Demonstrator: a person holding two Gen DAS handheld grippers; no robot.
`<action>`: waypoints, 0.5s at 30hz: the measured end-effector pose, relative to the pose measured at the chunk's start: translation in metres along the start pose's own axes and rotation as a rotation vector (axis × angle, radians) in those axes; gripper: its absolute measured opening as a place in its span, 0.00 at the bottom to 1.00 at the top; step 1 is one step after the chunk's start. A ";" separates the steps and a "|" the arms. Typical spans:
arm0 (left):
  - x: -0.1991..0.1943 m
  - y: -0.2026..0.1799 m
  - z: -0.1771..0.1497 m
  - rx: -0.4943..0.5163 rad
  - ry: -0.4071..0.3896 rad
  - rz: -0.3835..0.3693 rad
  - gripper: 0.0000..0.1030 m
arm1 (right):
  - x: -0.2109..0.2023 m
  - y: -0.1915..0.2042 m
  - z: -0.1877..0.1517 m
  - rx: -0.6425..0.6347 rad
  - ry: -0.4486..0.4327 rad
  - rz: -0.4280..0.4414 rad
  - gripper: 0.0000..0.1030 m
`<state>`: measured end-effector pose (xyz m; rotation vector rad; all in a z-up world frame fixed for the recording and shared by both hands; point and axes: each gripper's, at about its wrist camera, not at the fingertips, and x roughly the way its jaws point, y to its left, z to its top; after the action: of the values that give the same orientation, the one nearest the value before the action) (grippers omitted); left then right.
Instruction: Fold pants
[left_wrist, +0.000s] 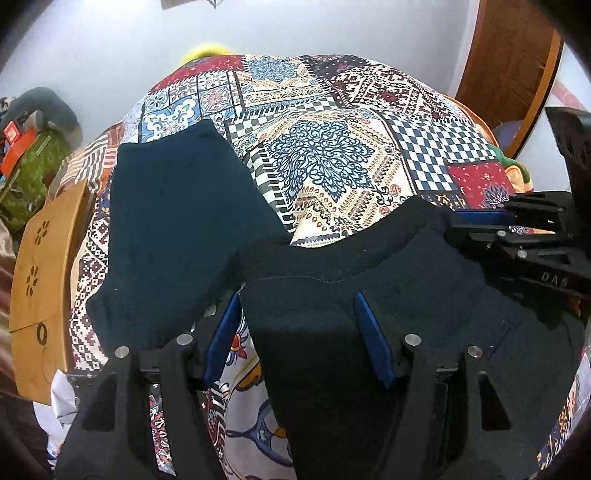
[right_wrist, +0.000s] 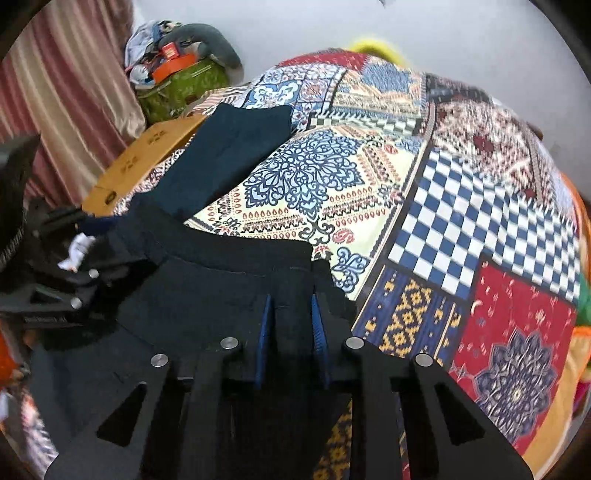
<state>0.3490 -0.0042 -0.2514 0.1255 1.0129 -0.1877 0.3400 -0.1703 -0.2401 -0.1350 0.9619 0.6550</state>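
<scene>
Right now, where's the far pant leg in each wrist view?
Left wrist: the far pant leg runs up the left side, its hem at upper left.
Right wrist: the far pant leg lies upper left of centre, slanting toward the top.
Shared landmark: the blue mandala patch on the bedspread, just right of the leg.
</scene>
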 end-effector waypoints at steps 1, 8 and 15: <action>0.001 0.001 -0.001 -0.004 -0.003 0.003 0.68 | -0.001 0.002 -0.003 -0.008 -0.017 -0.014 0.16; -0.001 0.003 0.003 -0.034 0.002 0.012 0.71 | -0.005 0.000 -0.004 0.009 0.001 -0.041 0.15; -0.064 -0.005 0.001 -0.009 -0.115 0.074 0.72 | -0.053 0.015 -0.002 -0.022 -0.035 -0.104 0.28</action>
<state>0.3158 -0.0033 -0.1965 0.1426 0.8933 -0.1219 0.3087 -0.1833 -0.1971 -0.1912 0.9079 0.5700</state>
